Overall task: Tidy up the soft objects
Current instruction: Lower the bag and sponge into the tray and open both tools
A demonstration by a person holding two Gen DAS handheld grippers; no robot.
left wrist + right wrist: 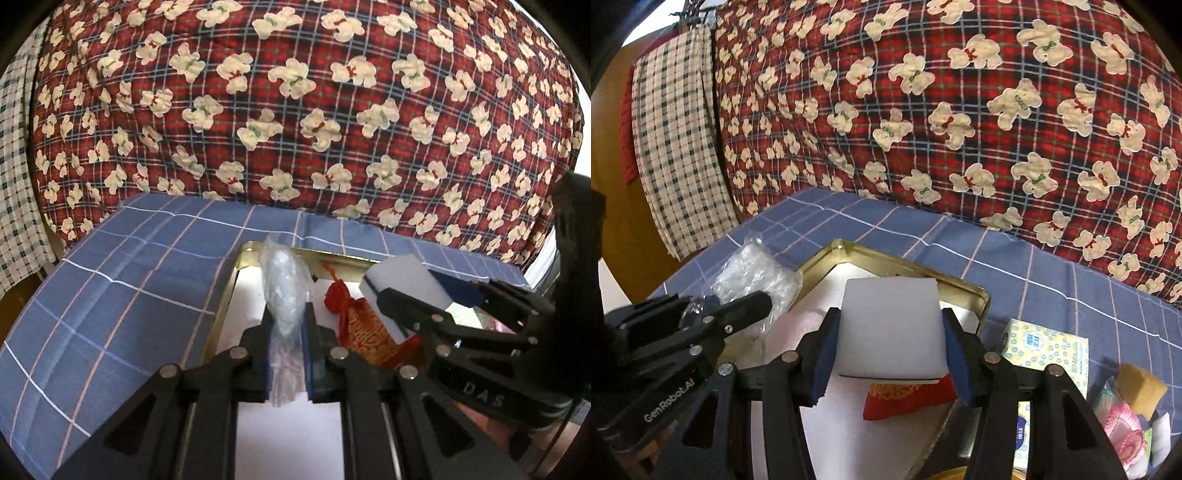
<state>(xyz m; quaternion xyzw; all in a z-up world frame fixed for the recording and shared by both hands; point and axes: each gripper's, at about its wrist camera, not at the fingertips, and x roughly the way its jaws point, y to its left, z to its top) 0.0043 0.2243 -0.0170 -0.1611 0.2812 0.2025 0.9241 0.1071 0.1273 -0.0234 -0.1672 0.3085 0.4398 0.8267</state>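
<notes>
Both grippers hang over the gold-rimmed tin (pixel 975 291) on the blue checked cloth (pixel 122 288), each one loaded. The left gripper (pixel 288 332) is clenched tight on a crinkly clear plastic bag (pixel 284 288), which stands up lengthwise out of the pads, its long axis running away along the fingers. The right gripper (pixel 890 347) grasps a white foam block (pixel 891 328) squarely by its two sides. Now the key relation: the red and gold pouch (pixel 905 398) already lies in the tin directly beneath the block, while the bag hangs over the tin's left part, near its gold edge. So by my reading the left hand has the bare white floor below it for a drop, and the right must shift aside or stack on the pouch. Loose tissue packs (pixel 1049 350) wait on the cloth to the right.
</notes>
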